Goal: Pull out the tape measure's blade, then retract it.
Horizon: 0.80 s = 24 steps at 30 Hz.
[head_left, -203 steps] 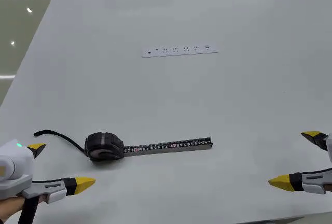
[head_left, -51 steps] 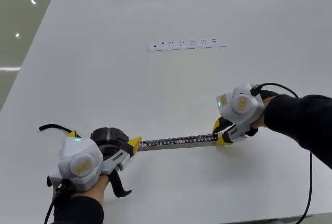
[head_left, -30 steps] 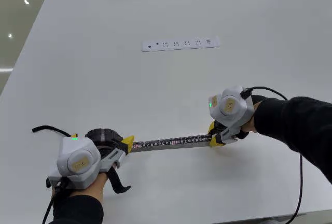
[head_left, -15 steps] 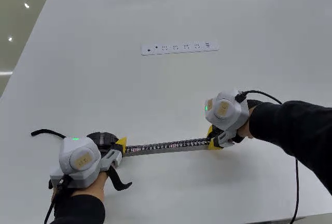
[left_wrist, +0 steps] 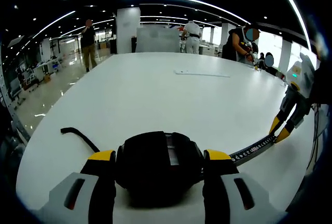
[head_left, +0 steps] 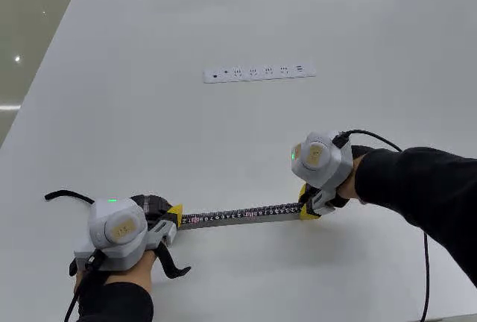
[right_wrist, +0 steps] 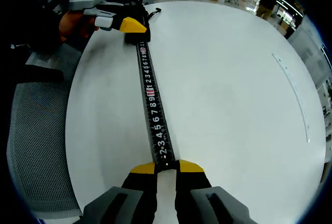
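Both grippers, earlier spread at the near edge of the white table (head_left: 223, 136), have closed in on the tape measure (left_wrist: 158, 164). Its black case sits near left, largely hidden in the head view by the left gripper (left_wrist: 160, 155), whose jaws clamp its sides. The blade (right_wrist: 154, 111) lies toward the right — its end hook covered by the right gripper (right_wrist: 167, 167), jaws nearly together, pinching the tip. Far off lies a power strip (head_left: 258, 72); a black strap (head_left: 63, 195) trails left of the case.
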Available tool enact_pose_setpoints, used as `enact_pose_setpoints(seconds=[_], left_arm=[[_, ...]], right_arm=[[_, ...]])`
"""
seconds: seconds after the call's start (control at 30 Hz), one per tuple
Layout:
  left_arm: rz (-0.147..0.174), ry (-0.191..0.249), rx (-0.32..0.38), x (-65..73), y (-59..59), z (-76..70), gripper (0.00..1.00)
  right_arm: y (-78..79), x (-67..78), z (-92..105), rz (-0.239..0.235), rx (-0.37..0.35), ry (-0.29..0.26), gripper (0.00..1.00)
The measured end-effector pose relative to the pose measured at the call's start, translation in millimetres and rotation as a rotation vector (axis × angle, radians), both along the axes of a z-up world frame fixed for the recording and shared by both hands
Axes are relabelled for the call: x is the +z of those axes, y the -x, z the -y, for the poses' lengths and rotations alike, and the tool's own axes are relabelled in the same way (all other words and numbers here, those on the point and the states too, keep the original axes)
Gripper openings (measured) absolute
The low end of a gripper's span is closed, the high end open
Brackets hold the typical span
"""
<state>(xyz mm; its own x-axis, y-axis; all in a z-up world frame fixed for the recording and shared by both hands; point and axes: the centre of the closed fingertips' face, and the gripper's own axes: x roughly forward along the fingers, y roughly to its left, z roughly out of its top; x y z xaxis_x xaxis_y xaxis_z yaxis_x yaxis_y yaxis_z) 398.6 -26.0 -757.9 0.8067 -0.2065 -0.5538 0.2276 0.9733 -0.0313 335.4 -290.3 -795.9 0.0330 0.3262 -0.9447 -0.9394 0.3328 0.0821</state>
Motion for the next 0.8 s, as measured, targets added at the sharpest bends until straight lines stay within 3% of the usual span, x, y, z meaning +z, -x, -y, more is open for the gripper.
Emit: enact_pose_setpoints(seconds=[0.3,0.6,0.8], left_arm=[[-0.021,-0.001,-0.032,-0.8,0.3,0.4,0.6],[-0.037,0.002,-0.046,-1.3,0.8,0.2,0.59],[-0.033,0.0,-0.048,-1.4,0.9,0.4,0.59]], right_arm=[[1.1,-0.5,-1.9,0.029,0.027,0.016,0.07],[-1.1,-0.4,-3.8,0.007,-0.02,0.019,0.07],[-0.3,-0.5,-4.9,0.013,-0.013,0.024,0.07]])
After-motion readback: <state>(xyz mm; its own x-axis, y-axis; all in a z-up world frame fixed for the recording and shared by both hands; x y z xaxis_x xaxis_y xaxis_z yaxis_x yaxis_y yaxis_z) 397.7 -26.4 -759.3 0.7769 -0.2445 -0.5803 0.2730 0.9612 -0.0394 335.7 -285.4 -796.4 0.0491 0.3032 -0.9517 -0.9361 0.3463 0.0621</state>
